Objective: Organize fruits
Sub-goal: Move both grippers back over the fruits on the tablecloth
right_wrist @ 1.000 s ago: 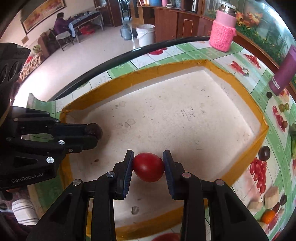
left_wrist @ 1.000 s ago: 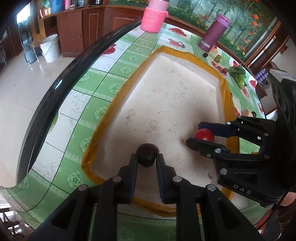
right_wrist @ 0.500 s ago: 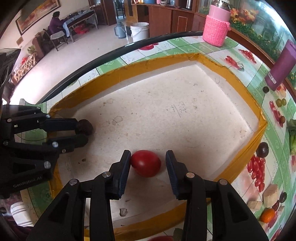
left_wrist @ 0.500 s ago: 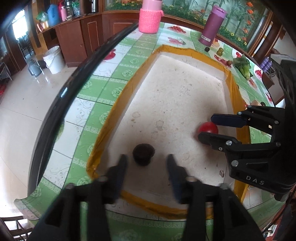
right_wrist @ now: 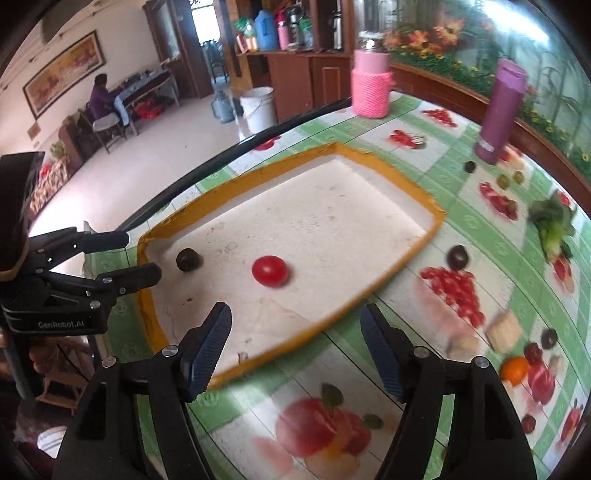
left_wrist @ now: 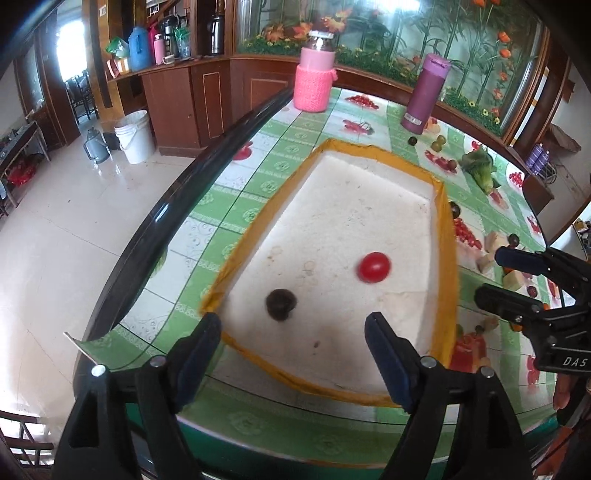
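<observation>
Both grippers, left gripper (left_wrist: 293,334) and right gripper (right_wrist: 295,330), now opening, empty; dark fruit (left_wrist: 281,304) and tomato (right_wrist: 269,271) released onto tray (right_wrist: 369,288).

A: What's on the table past the fingers?
B: Pink knit-sleeved jar (left_wrist: 316,79) far ahead, purple tumbler (left_wrist: 424,94) far ahead to the right. Both upright on the green fruit-print tablecloth (left_wrist: 221,206).
A: Off the table?
B: White bucket (left_wrist: 135,136) and grey kettle (left_wrist: 95,146) on the floor, ahead-left. Blue jug (right_wrist: 266,29) on the wooden counter. Seated person (right_wrist: 101,98) far left.
</observation>
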Demonstrator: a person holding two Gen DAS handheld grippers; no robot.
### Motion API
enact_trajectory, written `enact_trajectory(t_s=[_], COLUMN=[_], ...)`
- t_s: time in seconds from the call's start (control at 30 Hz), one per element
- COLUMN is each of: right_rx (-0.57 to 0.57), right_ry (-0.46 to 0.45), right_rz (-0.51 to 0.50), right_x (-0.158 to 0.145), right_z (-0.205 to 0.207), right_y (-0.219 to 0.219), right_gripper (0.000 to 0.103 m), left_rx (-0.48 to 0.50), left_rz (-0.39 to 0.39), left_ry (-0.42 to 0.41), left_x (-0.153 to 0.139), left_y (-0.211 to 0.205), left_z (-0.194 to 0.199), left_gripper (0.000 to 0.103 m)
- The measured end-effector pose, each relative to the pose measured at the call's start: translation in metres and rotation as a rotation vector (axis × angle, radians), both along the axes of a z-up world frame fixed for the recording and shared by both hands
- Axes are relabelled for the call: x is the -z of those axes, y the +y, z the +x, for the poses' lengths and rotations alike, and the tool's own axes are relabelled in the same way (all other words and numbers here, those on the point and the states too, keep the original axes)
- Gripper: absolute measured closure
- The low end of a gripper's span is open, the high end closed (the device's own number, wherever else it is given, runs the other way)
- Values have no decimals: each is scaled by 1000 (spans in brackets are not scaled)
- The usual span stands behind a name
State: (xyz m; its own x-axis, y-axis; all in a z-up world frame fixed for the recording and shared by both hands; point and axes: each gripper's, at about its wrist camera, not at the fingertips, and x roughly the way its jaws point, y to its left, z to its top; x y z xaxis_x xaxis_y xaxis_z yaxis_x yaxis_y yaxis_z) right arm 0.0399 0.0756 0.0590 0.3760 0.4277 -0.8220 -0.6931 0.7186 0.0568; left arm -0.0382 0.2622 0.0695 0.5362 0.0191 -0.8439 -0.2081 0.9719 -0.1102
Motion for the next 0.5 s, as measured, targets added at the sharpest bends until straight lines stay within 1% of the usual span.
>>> enact_trajectory(t_s=[0.07,0.1,0.17,0.27,0.4,0.5], right_rx=[35,52,88,170,268,337], right_ry=[-7,-1,1,-30,-51,-70], right_rz=[15,21,30,-5,-2,-36], right_x=[-6,-8,-11,-12,-14,-12], right_z=[-1,-2,-2,-1,-1,-2], right_y=[-21,-33,-55,-87,-139,-178], right_gripper=[29,26,25,25,23,22], left_rx=[16,27,50,91,151,198], left_rz=[6,12,22,31,46,53], left_ry=[-15,-21,-29,-40,-46,-49], left_x=[-6,-9,-15,-21,-27,-30], left_y=[-12,-20,-35,-62,-99,-126], left_z=[0,2,4,10,18,22], left_gripper=[18,18,18,17,14,13])
